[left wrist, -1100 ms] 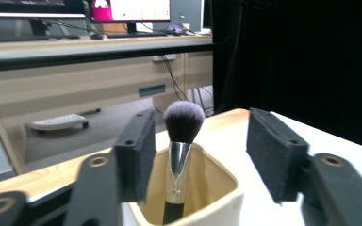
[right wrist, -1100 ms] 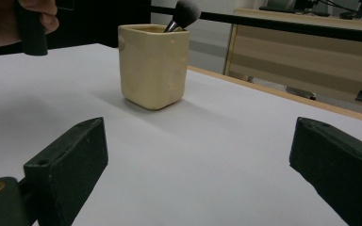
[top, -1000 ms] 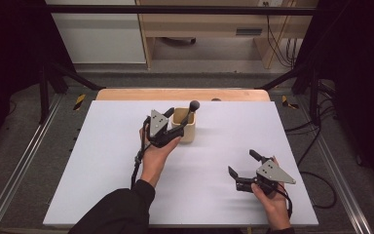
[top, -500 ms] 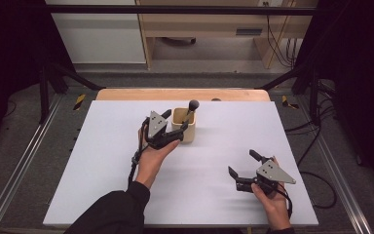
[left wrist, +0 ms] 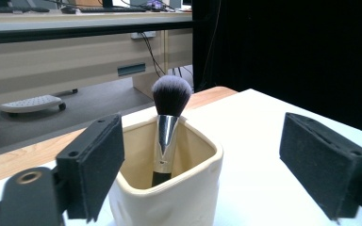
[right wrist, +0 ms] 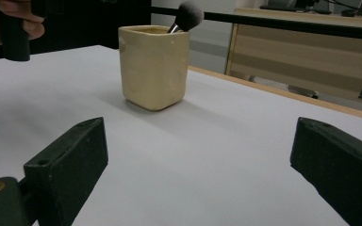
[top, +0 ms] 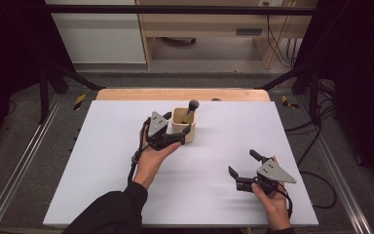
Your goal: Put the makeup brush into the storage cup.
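A cream square cup [top: 185, 130] stands on the white table top [top: 102, 161] with a makeup brush [top: 193, 105] upright in it, dark bristles up. My left gripper [top: 177, 125] reaches the cup from the left; its jaws have just been opening. In the left gripper view the cup [left wrist: 169, 200] and brush [left wrist: 169, 96] sit between the two pads [left wrist: 94, 165], and the right pad stands well clear of it. My right gripper [top: 242, 162] rests open near the front right with nothing between its jaws. It faces the cup [right wrist: 154, 66] from a distance.
A wooden strip [top: 180, 94] borders the table's far edge. Beyond it are a grey floor and a wooden desk [top: 214, 24]. Metal rails [top: 9, 185] run along both sides of the table. A cable [top: 316, 187] trails off the right gripper.
The left gripper's jaws have spread wider around the cup. Both hands stay where they were, and the cup and brush have not moved.
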{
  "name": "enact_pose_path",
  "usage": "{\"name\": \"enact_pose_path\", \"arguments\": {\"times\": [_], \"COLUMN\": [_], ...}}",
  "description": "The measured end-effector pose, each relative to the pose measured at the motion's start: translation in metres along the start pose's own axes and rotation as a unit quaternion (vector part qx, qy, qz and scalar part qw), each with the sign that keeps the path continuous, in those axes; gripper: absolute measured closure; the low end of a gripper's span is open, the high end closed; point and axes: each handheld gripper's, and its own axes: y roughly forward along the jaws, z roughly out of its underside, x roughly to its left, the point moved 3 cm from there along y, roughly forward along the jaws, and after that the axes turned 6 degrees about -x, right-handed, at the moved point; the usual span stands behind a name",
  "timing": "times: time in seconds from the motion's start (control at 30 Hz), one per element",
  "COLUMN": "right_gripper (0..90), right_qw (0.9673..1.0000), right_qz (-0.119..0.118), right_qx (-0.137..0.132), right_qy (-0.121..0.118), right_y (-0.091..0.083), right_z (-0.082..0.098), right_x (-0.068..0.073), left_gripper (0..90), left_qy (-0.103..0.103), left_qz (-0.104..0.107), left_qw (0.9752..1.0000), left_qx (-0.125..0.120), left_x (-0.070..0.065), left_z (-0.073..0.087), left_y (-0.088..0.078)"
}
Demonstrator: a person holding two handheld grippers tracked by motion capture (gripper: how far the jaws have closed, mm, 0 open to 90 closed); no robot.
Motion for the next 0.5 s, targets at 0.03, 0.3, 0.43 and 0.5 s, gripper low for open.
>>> {"name": "enact_pose_path", "arguments": {"times": [0.03, 0.3, 0.43, 0.5], "right_gripper": [4.9, 4.7, 4.5, 4.5], "right_qw": [1.0, 1.0, 1.0, 1.0], "right_qz": [0.0, 0.001, 0.001, 0.002], "right_qx": [0.0, 0.001, 0.0, 0.002], "right_qy": [0.0, -0.001, -0.001, -0.001], "right_y": [-0.0002, -0.0002, -0.0003, -0.0003], "right_z": [-0.0001, 0.0, 0.0, 0.0001], "right_x": [0.0, -0.0001, -0.0006, -0.0003], "left_gripper": [13.0, 2.6, 1.5, 1.6], "left_qy": [-0.002, -0.017, -0.018, -0.016], "left_qz": [0.002, 0.021, 0.026, 0.031], "left_qw": [1.0, 0.9996, 0.9995, 0.9994], "left_qx": [0.0, 0.005, 0.002, 0.002], "left_x": [-0.0001, -0.0017, -0.0033, -0.0044], "left_z": [-0.0001, 0.002, 0.0014, 0.0015], "left_y": [-0.0002, -0.0002, -0.0022, -0.0031]}}
